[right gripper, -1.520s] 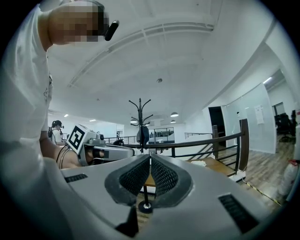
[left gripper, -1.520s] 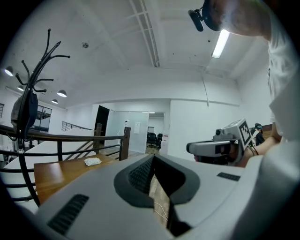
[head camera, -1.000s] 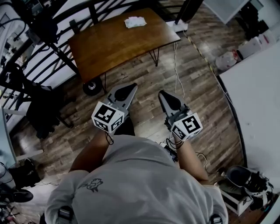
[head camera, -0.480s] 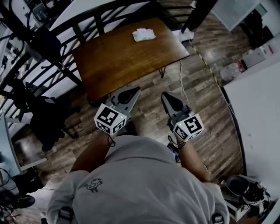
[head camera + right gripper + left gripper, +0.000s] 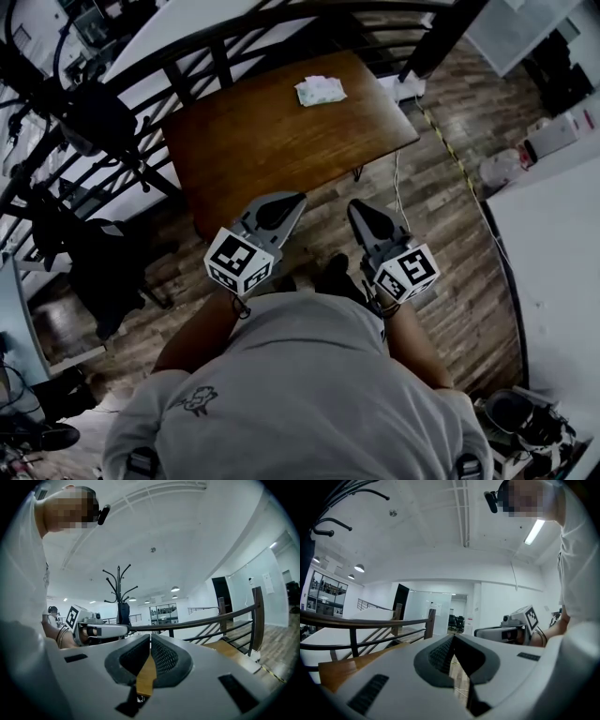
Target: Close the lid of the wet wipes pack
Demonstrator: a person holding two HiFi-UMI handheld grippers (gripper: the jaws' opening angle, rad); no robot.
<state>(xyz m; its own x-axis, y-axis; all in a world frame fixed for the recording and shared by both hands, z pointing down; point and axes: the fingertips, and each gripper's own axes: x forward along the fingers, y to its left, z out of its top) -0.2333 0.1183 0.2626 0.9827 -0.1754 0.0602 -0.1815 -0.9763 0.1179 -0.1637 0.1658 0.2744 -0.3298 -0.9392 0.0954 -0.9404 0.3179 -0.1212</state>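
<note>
The wet wipes pack point(image 5: 320, 90) is a small white packet lying near the far edge of the brown wooden table point(image 5: 272, 141); its lid is too small to make out. Both grippers are held level in front of the person, short of the table's near edge. My left gripper point(image 5: 291, 200) is shut with nothing between its jaws, and in its own view point(image 5: 453, 638) the pads meet. My right gripper point(image 5: 357, 205) is likewise shut and empty, pads touching point(image 5: 150, 637). Neither gripper view shows the pack.
A black railing point(image 5: 216, 42) runs behind the table. A coat stand point(image 5: 89, 117) and a chair draped with dark cloth point(image 5: 103, 262) stand at the left. A white counter point(image 5: 553, 253) lies at the right. Cables point(image 5: 398, 187) trail over the wood floor near the table leg.
The person has walked toward the table: table and pack have shifted nearer and lower in the head view. Both grippers stayed shut and side by side.
</note>
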